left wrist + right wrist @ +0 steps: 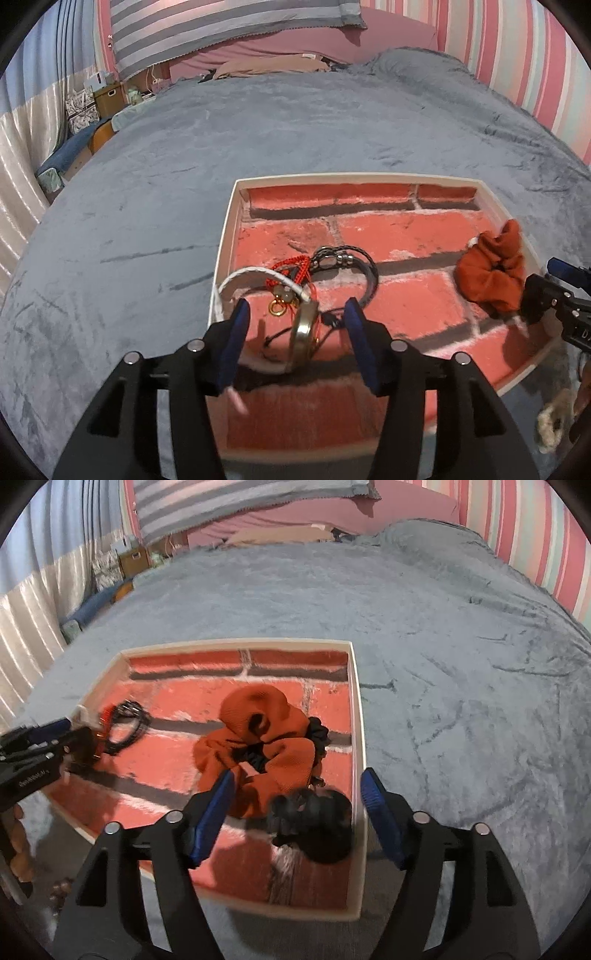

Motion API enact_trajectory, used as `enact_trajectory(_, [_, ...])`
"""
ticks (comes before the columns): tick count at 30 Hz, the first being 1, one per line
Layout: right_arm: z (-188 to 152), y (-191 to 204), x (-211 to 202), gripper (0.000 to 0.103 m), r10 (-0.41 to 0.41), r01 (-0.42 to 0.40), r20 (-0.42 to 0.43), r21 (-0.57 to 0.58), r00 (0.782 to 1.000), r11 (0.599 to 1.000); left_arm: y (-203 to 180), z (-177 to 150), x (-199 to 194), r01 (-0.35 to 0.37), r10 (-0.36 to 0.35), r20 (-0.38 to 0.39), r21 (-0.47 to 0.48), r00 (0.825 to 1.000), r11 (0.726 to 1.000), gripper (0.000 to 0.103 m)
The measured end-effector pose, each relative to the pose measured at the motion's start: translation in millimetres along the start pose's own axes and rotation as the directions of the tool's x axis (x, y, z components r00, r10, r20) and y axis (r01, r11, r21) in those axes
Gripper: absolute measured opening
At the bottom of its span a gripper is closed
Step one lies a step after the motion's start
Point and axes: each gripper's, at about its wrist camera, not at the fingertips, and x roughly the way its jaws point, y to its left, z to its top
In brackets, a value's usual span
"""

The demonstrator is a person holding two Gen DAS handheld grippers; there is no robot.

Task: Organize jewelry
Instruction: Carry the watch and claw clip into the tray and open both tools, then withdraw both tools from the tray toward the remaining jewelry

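Bedroom, domestic. Grey plush bedspread fills the view; striped pillow at 12 o'clock; pink-striped wall at 2 o'clock; curtain (pale, satiny) at 9 o'clock.

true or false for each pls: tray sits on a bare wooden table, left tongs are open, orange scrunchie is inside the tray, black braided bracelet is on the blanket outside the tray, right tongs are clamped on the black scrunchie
1. The tray sits on a bare wooden table. False: it rests on a grey blanket.
2. The left tongs are open. True.
3. The orange scrunchie is inside the tray. True.
4. The black braided bracelet lies on the blanket outside the tray. False: it is inside the tray, beside the red cord.
5. The right tongs are clamped on the black scrunchie. False: they are open, with the scrunchie loose between the fingers.
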Motion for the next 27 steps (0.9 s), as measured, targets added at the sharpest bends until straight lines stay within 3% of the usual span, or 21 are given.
enact_trajectory(2, [-2, -4, -20, 0.084, 0.016, -0.016, 0.032, 0.015, 0.999, 1.0, 2, -1, -15, 0.01, -0.009, 0.019, -0.012, 1.0, 1.0, 0.062])
enact_trajectory(6, [-10, -10, -58, 0.086, 0.025, -0.026, 0.072, 0.013, 0.997, 1.0, 2, -7, -59, 0.027, -0.024, 0.077, -0.031, 0.997, 0.999, 0.071])
enact_trajectory(17, [-52, -46, -158, 0.097, -0.06, 0.064, 0.154, -0.022, 0.986, 0.998, -36, -46, -163, -0.011, 0.014, 0.156, -0.017, 0.988, 1.0, 0.09])
enact_trajectory(27, [-98, -62, -214, 0.098, -0.084, 0.082, 0.174, 0.021, 0.981, 0.996, -75, -105, -217, -0.024, 0.023, 0.157, 0.001, 0.987, 1.0, 0.091])
